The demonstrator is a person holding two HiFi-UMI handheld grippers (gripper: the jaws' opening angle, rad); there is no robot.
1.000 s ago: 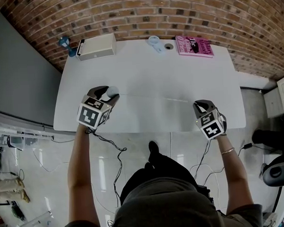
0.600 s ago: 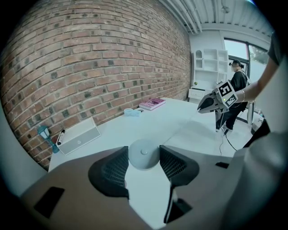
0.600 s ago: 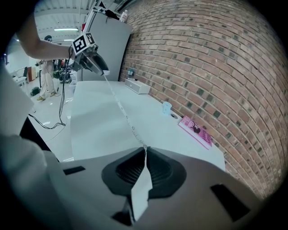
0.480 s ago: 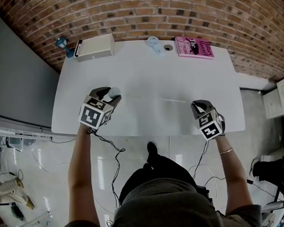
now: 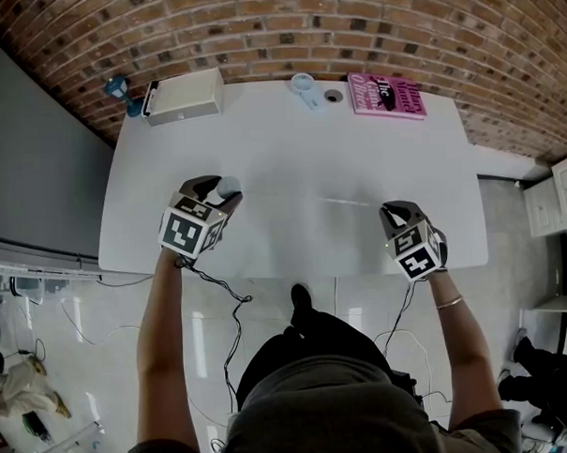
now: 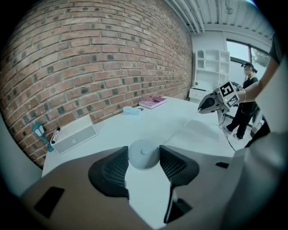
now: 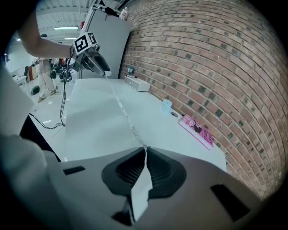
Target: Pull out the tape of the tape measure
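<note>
Tape measure [image 6: 143, 155]: round pale case, clamped across its width by the left claw [image 5: 218, 190], one ribbed pad pressing on each side, low over the near-left part of the counter [image 5: 289, 141]. Wide jaw spread there, owed to the width of the case and not to an empty hold.

Tape [image 5: 339, 201]: drawn out rightward as a thin pale line, running low along the counter, touching it or not hard to tell. Ends in the right claw [image 5: 393, 209], closed almost fully and pinching the thin strip flat between the pads, a short white tail poking out behind them.

Case in one claw and tip in the other: a split that allows more length to be drawn simply by spreading the hands. Both claws tilted down, likely to keep the strip low and straight. Judged well along, with a long span out already and the claws well apart along the near edge.

Farther off, in a row by the brick wall [image 5: 350, 25]: white box [image 5: 184, 94] at far left, pink book [image 5: 387, 93] at far right, both well clear of the tape's line.
</note>
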